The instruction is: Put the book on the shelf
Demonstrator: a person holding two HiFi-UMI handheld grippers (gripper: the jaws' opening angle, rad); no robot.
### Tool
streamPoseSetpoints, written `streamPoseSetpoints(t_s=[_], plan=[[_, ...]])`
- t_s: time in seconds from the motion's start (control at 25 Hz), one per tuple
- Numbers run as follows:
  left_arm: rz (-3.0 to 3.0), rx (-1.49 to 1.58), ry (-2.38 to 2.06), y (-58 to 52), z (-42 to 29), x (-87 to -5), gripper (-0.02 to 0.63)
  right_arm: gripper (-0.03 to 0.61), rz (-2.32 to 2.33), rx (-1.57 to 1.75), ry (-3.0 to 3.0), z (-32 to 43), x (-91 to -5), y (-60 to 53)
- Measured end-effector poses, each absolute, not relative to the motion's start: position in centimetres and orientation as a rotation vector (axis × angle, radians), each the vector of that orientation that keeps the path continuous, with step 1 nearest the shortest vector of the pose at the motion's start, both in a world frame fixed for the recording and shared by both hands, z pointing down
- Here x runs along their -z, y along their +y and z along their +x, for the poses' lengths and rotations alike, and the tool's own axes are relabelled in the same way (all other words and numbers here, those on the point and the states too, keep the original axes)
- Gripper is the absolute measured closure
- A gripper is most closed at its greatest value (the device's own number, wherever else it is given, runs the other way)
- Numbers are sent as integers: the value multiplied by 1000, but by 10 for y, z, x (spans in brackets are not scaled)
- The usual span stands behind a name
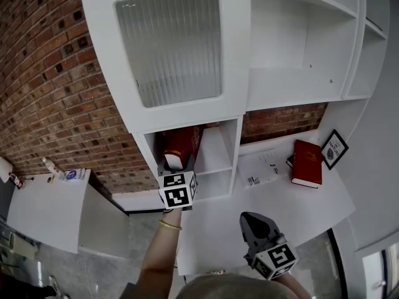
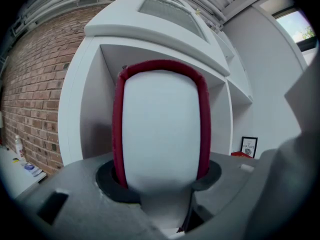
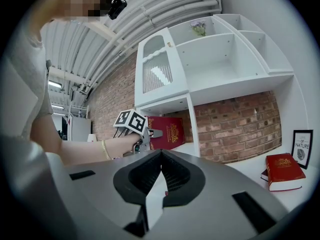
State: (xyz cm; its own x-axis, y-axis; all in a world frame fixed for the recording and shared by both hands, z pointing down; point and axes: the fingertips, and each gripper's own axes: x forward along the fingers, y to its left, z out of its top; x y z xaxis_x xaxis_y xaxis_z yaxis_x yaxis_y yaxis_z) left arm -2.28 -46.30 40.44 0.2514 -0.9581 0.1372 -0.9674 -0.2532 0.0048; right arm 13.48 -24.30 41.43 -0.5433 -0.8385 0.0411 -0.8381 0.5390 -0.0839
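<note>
Left tool (image 1: 177, 162) tight on red book (image 1: 181, 143) at shelf cubby (image 1: 232, 147)

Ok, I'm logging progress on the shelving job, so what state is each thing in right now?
left gripper: shut on the held book.
held book: closed, upright, at the opening of the lower shelf compartment.
right gripper: shut, empty.
second book: closed, lying flat on the desk.
cabinet door: closed.
picture frame: standing upright on the desk.
</note>
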Motion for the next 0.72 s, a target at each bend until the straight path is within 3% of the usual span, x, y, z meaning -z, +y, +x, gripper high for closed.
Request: streamPoseSetpoints(t_s=[0.72], plan=[[2401, -186, -1861, -487, -20, -405, 380, 571, -1572, 151, 2721, 145, -420, -236]])
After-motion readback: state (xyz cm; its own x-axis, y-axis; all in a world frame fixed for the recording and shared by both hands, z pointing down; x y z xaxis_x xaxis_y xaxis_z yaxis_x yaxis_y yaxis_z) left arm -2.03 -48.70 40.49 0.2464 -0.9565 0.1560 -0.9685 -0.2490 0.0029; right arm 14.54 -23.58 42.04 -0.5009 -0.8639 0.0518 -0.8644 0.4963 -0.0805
